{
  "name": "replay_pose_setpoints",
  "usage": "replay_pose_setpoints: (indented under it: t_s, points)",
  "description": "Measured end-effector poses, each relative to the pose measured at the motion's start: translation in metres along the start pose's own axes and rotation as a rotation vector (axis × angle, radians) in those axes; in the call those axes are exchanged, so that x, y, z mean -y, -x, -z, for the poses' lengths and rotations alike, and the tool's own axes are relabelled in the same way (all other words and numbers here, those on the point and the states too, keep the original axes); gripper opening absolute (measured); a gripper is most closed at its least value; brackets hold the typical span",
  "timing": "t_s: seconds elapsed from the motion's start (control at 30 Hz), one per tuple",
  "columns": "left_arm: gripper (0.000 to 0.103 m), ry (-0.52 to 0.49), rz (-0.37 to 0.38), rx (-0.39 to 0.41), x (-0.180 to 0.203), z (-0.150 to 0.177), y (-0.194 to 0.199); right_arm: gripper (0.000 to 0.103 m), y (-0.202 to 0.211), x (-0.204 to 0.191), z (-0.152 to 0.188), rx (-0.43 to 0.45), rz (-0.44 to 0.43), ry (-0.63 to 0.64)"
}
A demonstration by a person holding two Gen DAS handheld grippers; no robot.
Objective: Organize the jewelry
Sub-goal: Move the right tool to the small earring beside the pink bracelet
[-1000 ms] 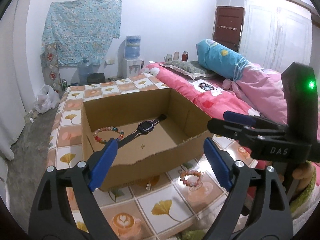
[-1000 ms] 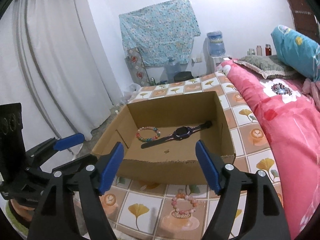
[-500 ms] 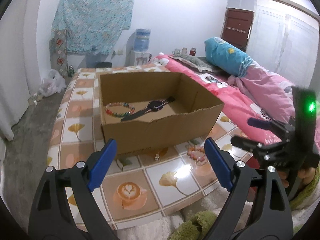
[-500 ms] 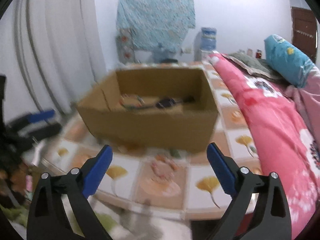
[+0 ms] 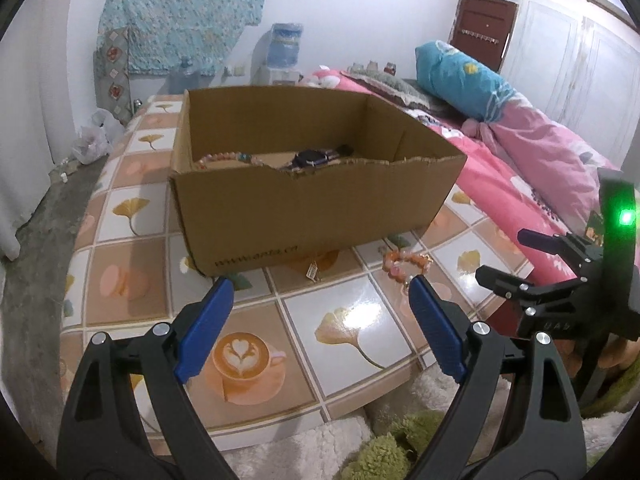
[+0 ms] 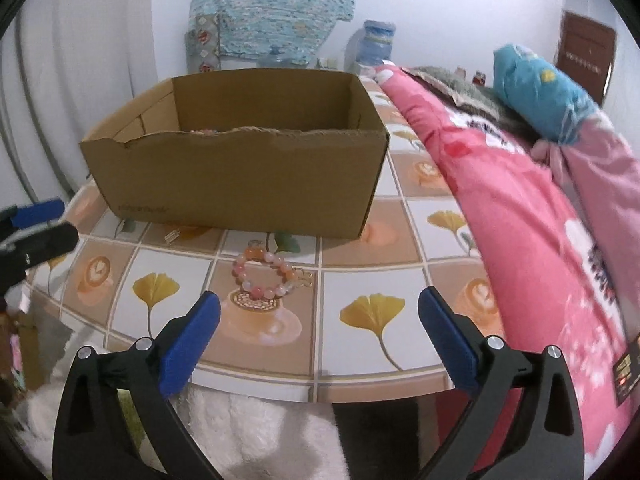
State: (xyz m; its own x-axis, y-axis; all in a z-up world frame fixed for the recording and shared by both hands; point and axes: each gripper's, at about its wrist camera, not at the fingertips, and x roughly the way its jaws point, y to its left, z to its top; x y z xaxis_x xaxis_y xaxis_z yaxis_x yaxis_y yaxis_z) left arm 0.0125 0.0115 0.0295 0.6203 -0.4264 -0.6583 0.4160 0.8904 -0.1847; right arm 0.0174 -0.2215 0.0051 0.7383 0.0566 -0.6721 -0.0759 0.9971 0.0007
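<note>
An open cardboard box (image 5: 312,204) (image 6: 240,184) stands on the tiled table (image 5: 132,280). Inside it lie a beaded bracelet (image 5: 224,157) and a black watch (image 5: 316,157), partly hidden by the front wall. A pink-orange bead bracelet (image 5: 406,262) (image 6: 264,274) lies on the table in front of the box. A small gold earring (image 5: 313,271) (image 6: 173,236) lies by the box's front wall. My left gripper (image 5: 320,324) is open and empty, near the table's front edge. My right gripper (image 6: 318,336) is open and empty, just short of the pink bracelet; it also shows in the left wrist view (image 5: 532,264).
A bed with a pink quilt (image 6: 540,220) and a blue pillow (image 5: 464,80) lies along the table's right side. A white and green fluffy rug (image 5: 360,448) lies below the table's front edge. A water dispenser (image 5: 285,48) stands at the back wall.
Both grippers have pulled back from over the box and dropped low, to the table's front edge. The box contents are now mostly hidden behind its front wall. Both stay open.
</note>
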Motion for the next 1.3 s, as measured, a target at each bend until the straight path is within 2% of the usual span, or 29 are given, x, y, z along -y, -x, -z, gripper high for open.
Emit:
replay_pose_setpoints:
  t_s: [0.17,0.33,0.47,0.63,0.77,0.9,1.03,1.2,1.3]
  points:
    - [0.085,0.0,0.008,-0.038,0.001,0.002,-0.017,0.096,-0.003,0.004,0.001,0.007,-0.081,-0.02]
    - [0.085,0.005,0.012,-0.068,0.0,0.004,-0.034,0.096,-0.016,0.001,-0.001,-0.044,-0.194,-0.043]
    - [0.085,0.003,0.009,-0.08,0.0,0.004,-0.041,0.096,-0.026,-0.003,-0.002,-0.07,-0.216,-0.043]
    - [0.085,-0.016,-0.007,-0.085,-0.001,0.004,-0.047,0.083,-0.033,0.001,-0.006,-0.072,-0.241,-0.056]
    - [0.085,-0.007,-0.006,-0.096,-0.003,0.002,-0.055,0.066,-0.038,-0.002,-0.011,-0.081,-0.264,-0.043]
    - [0.085,-0.019,-0.009,-0.098,-0.002,0.0,-0.058,0.058,-0.042,-0.015,-0.014,-0.084,-0.32,-0.011]
    - [0.085,-0.022,-0.013,-0.101,-0.002,-0.001,-0.061,0.057,-0.054,-0.03,-0.017,-0.108,-0.351,0.029]
    - [0.085,-0.026,-0.03,-0.088,-0.004,-0.003,-0.06,0.058,-0.074,-0.046,-0.014,-0.204,-0.395,0.063]
    - [0.083,-0.022,-0.038,-0.092,-0.009,-0.004,-0.063,0.056,-0.074,-0.058,-0.008,-0.226,-0.428,0.098]
